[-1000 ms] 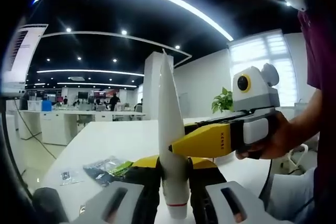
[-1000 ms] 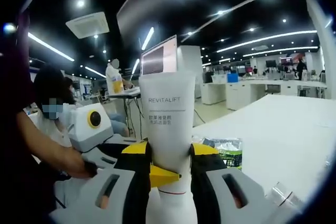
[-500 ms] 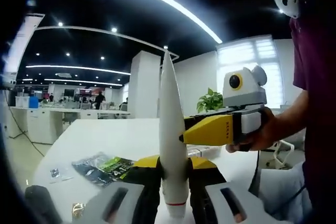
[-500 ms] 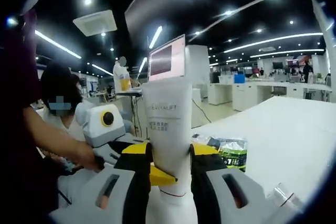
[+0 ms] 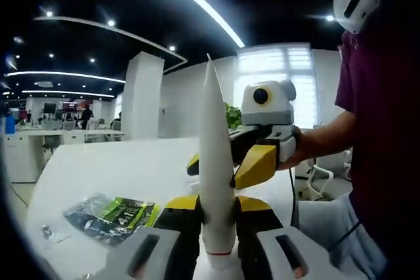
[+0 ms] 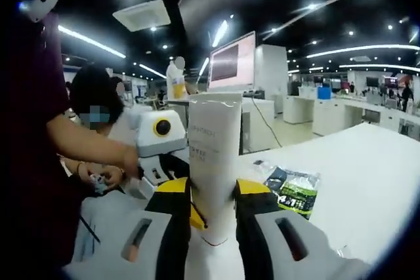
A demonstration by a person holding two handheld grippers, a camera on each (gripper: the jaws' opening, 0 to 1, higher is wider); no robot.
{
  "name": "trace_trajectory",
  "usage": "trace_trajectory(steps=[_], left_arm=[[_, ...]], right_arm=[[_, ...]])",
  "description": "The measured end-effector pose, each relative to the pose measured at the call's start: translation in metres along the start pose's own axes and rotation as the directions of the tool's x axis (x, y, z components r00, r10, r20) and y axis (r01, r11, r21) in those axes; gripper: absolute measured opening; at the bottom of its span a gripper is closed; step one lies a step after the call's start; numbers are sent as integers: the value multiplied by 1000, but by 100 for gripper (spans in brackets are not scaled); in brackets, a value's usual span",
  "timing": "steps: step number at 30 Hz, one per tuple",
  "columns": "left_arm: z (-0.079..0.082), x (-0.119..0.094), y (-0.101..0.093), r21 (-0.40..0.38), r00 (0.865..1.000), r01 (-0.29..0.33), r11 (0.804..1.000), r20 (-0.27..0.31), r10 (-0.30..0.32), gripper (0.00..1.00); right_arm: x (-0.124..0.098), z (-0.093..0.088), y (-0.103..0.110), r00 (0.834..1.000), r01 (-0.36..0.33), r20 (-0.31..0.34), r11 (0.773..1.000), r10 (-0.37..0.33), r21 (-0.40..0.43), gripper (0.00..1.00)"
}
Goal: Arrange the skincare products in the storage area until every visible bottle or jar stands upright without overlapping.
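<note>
In the left gripper view, a dark green sachet [image 5: 110, 213] is lying flat on the white table [image 5: 118, 168], low at the left. In the middle, the left gripper [image 5: 216, 227] is clenching a white tube [image 5: 216, 181] between its two jaws; the tube is standing upright and showing its thin edge, with the crimped end pointing up. Just to its right the right gripper [image 5: 252, 165] is coming in, its yellow jaw tips lying against the tube's side; whether they are pressing on it cannot be told from this angle. A person's hand [image 5: 298, 152] is gripping that tool at the right.

In the right gripper view, a person's arm [image 6: 85, 142] is reaching across at the left, and the left gripper [image 6: 161, 155] is showing beside it with its yellow tip apparently touching the white tube [image 6: 213, 162]. The right gripper [image 6: 211, 218] is squeezing the tube from both sides near its lower part, the tube standing upright with its broad printed face toward the camera. Right of it, the dark green sachet [image 6: 295, 188] is resting on the white table [image 6: 367, 168]. A monitor [image 6: 233, 62] is standing behind the tube.
</note>
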State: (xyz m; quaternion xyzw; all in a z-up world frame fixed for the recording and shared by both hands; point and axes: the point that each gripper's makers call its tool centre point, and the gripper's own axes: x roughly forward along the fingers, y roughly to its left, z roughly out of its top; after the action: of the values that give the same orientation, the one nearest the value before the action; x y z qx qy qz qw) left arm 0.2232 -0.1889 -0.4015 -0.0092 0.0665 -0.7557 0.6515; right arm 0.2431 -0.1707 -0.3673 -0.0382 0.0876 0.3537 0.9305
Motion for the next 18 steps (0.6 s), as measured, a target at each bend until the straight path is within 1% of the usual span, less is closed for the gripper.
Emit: trace_trajectory(steps=[2,5,6,8,10,14,18], left_arm=[[-1,1,0,1,1000,-8,1000,-9,8,20],[-1,1,4,-13,999,-45,999,-11,45,23],[-1,1,4,-13,999,-51,999,-10,51,25],[-1,2,4,-5,997,-81,997,-6,81,27],[-1,2,3,2,996,-93,996,-7,93,28],[-2,2,4,14,989,-145,989,-14,145,29],[-2,1,6,5,985,-174,985,-13,174,30]], right_arm=[[-1,0,-1,1000,13,7,1000,-13,17,23],[-5,-1,-1,998,57,8,998,-57,-15,19],[-5,-1,-1,998,60,8,998,-60,-18,17],[-7,-2,2,997,75,14,997,-75,-25,15],[-8,-2,4,997,79,23,996,-78,-28,14],[-8,-2,4,996,81,35,996,-80,-23,14],[-6,-1,3,998,55,38,998,-55,9,15]])
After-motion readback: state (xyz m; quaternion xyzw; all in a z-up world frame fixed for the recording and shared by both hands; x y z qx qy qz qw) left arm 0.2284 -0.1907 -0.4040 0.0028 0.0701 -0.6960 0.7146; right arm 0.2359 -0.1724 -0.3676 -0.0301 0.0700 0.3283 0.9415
